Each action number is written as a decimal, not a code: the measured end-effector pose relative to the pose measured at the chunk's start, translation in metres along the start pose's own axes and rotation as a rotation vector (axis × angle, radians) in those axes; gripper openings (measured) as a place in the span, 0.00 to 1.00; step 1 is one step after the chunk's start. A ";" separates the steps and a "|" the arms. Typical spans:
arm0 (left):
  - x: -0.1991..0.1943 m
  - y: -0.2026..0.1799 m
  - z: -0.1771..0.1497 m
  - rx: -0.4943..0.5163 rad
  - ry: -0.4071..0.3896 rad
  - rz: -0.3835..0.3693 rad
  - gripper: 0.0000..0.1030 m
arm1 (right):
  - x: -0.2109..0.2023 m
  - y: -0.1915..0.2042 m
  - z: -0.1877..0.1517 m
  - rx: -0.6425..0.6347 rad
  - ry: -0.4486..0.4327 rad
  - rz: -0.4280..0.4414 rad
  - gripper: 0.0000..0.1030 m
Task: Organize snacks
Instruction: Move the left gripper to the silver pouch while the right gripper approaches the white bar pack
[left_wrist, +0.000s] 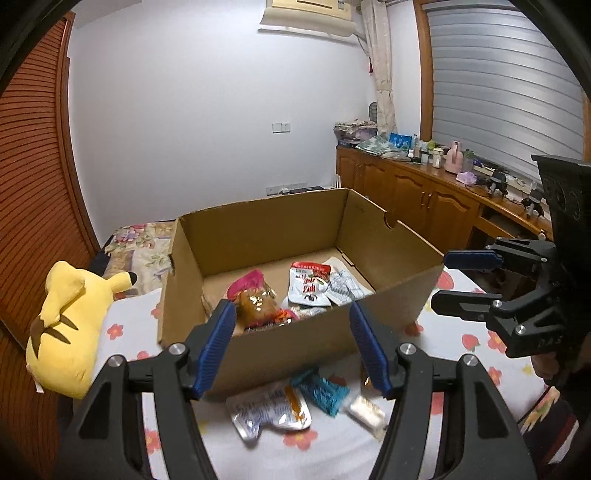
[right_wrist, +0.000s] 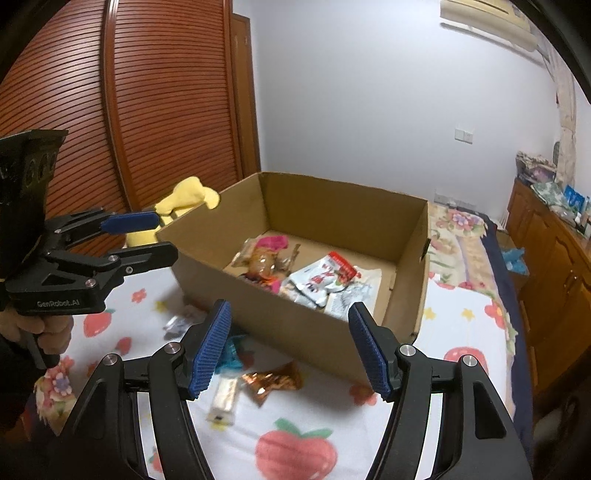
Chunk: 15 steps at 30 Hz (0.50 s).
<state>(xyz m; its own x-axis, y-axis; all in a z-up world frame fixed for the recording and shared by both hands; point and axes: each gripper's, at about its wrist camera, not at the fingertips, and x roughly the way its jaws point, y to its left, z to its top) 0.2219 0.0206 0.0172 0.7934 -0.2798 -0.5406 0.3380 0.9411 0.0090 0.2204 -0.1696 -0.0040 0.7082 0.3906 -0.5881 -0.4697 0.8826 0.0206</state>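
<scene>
An open cardboard box (left_wrist: 295, 343) (right_wrist: 295, 325) stands on the bed. Inside lie a red-and-white packet (left_wrist: 308, 286) (right_wrist: 325, 275), a pink and brown packet (left_wrist: 255, 299) (right_wrist: 264, 254) and a white packet (left_wrist: 343, 288). On the sheet in front of the box are a silver packet (left_wrist: 267, 410) (right_wrist: 181, 325), a teal packet (left_wrist: 321, 391) (right_wrist: 232, 354), a cream bar (left_wrist: 365, 410) (right_wrist: 225, 398) and an orange-brown packet (right_wrist: 273, 380). My left gripper (left_wrist: 291, 305) (right_wrist: 166, 236) hangs open and empty above the loose snacks. My right gripper (right_wrist: 290, 305) (left_wrist: 441, 280), open and empty, is beside the box's right corner.
A yellow plush toy (left_wrist: 70, 325) (right_wrist: 184, 203) lies left of the box. The strawberry-print sheet (right_wrist: 295, 454) covers the bed. Slatted wooden wardrobe doors (left_wrist: 33, 184) stand on the left, and a wooden cabinet (left_wrist: 424, 203) cluttered with small items runs along the right wall.
</scene>
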 end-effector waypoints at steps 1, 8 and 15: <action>-0.003 0.001 -0.002 -0.001 0.000 0.001 0.63 | -0.003 0.005 -0.002 -0.003 0.000 -0.001 0.66; -0.020 0.004 -0.019 -0.006 0.005 0.005 0.63 | -0.016 0.026 -0.013 -0.008 0.003 0.001 0.66; -0.029 0.003 -0.034 -0.015 0.015 0.005 0.63 | -0.022 0.039 -0.023 -0.008 0.008 0.003 0.66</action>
<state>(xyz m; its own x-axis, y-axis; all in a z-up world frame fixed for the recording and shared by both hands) 0.1824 0.0381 0.0041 0.7876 -0.2722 -0.5529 0.3260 0.9454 -0.0011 0.1743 -0.1497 -0.0088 0.7023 0.3912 -0.5948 -0.4761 0.8792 0.0161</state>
